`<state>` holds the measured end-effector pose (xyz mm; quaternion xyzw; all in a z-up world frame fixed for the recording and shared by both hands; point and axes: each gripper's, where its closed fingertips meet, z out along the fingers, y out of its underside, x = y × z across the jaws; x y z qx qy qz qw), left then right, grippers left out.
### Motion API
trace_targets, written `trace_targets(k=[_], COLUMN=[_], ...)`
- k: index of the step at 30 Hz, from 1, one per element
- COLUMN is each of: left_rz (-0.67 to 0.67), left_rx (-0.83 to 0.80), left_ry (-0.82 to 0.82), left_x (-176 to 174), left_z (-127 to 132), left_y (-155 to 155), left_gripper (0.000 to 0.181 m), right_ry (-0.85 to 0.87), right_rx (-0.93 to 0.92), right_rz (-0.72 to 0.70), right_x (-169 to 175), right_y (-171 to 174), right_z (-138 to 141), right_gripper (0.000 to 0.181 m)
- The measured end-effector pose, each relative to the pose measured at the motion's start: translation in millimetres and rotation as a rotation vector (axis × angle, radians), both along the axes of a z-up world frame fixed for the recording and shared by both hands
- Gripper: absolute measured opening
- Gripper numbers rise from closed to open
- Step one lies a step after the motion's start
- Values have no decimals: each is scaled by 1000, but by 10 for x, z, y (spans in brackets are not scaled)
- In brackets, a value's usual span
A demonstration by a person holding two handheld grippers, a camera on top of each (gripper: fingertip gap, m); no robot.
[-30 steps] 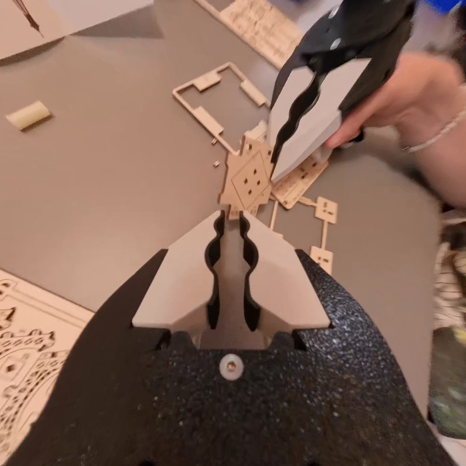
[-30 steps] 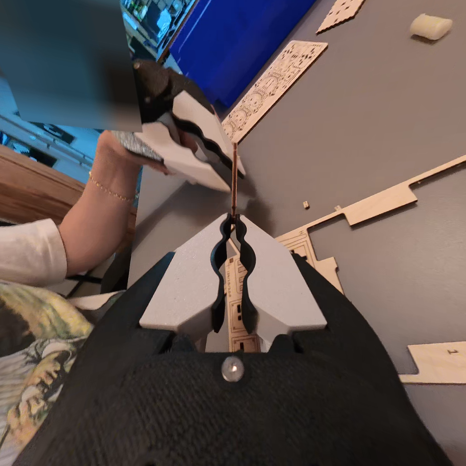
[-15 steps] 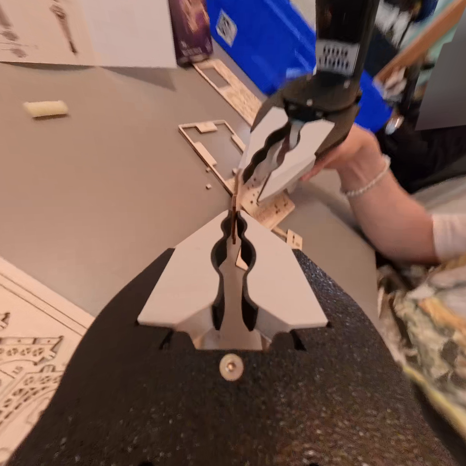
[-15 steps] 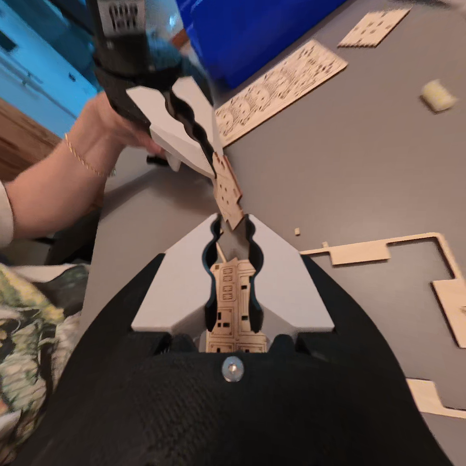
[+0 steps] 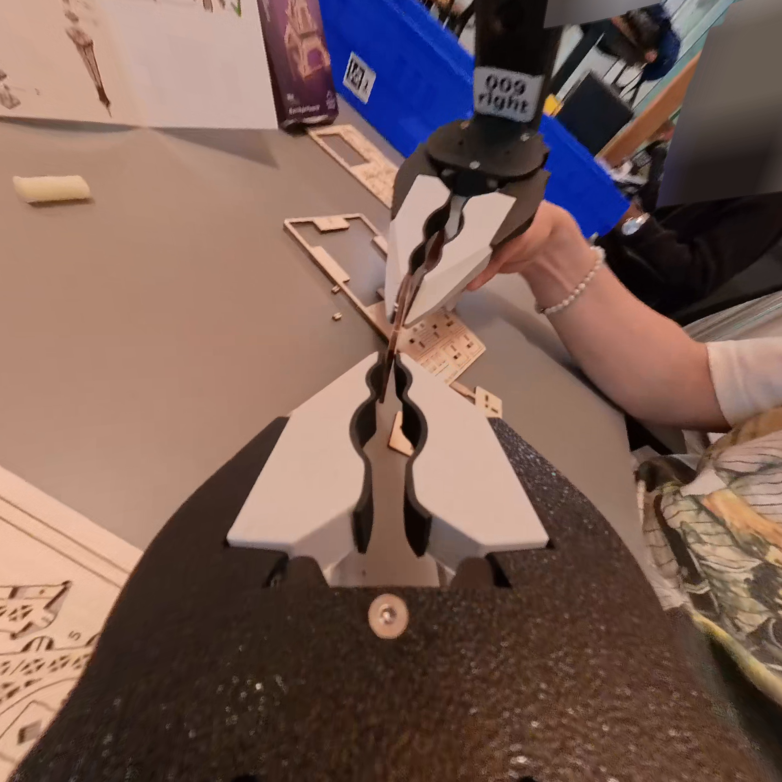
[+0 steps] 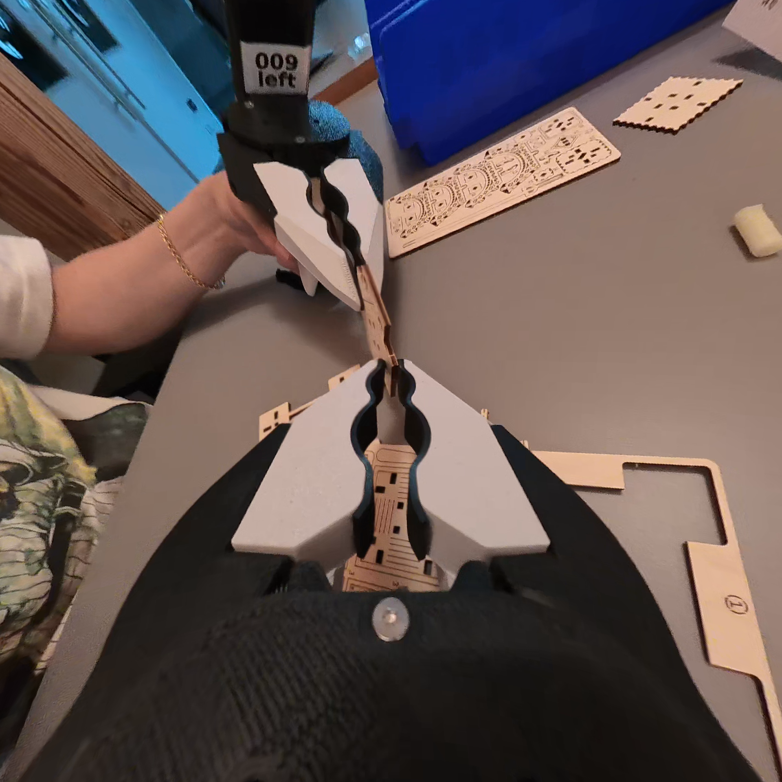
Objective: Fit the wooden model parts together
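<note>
A thin flat wooden part (image 6: 375, 313) with small cut holes hangs in the air between my two grippers. In the left wrist view I see it edge-on (image 5: 393, 338). My left gripper (image 5: 387, 364) is shut on one end of it; it also shows in the right wrist view (image 6: 359, 271), held by a hand. My right gripper (image 6: 390, 369) is shut on the opposite end; it also shows in the left wrist view (image 5: 400, 313). The two grippers point at each other, tips close together, above the grey table (image 5: 169, 296).
A cut-out wooden sheet frame (image 6: 715, 592) and an engraved wooden panel (image 5: 444, 347) lie under the grippers. An engraved sheet (image 6: 499, 190), a holed square (image 6: 677, 106), a pale block (image 6: 757, 230), a blue bin (image 6: 508, 63) and a purple box (image 5: 302, 59) lie farther off. Left and right tips are no more than a few centimetres apart.
The wooden part has come up off the table. My left gripper has shut on it, and both grippers now hold it in the air between them.
</note>
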<state>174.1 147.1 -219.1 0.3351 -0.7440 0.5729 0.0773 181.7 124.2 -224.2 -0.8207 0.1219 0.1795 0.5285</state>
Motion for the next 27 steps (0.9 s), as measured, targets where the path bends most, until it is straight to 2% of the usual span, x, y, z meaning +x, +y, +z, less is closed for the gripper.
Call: trace_targets(k=[1, 2, 3, 4, 6, 7, 9, 11, 14, 15, 19, 21, 23, 25, 27], left_rz=[10, 25, 38, 50, 71, 55, -39, -137, -253, -303, -366, -303, -244, -205, -175], left_rx=[51, 135, 238, 336, 468, 503, 545, 609, 729, 788, 1036, 1038, 973, 948, 1005], left_ry=[1, -19, -64, -136, -317, -399, -527, -587, -612, -635, -762, -744, -744, -837, -959], left_x=[15, 42, 66, 91, 124, 96, -47, -158, -181, -169, 120, 257, 319, 376, 443], left_z=[-63, -146, -224, -269, -234, -185, -124, -151, -201, -208, -180, -175, -160, -118, -78], left_y=[17, 58, 115, 176, 228, 200, 83, 12, -10, 9, 80, 20, -83, -138, -133], left_gripper=[3, 13, 33, 40, 43, 39, 31, 34, 54, 54, 54, 65, 70, 81, 96], right_ry=[2, 20, 19, 21, 90, 116, 179, 225, 315, 353, 407, 411, 412, 401, 386], right_rx=[-18, -41, -95, -140, -153, -159, -157, -143, -89, -58, -17, -23, -21, -33, -45], right_rz=[16, 26, -14, -44, -73, -96, -150, -175, -179, -165, -182, -178, -177, -178, -175], right_x=[-34, -69, -19, 22, 38, 66, 121, 142, 147, 140, 187, 180, 181, 175, 164], right_y=[-2, -2, -22, -57, -87, -96, -93, -79, -52, -42, -49, -44, -44, -40, -33], right_z=[-27, -55, -120, -172, -167, -176, -189, -197, -214, -209, -176, -186, -184, -197, -209], right_gripper=[2, 1, 1, 1, 1, 1, 1, 1, 1, 1, 1, 1, 1, 1, 1])
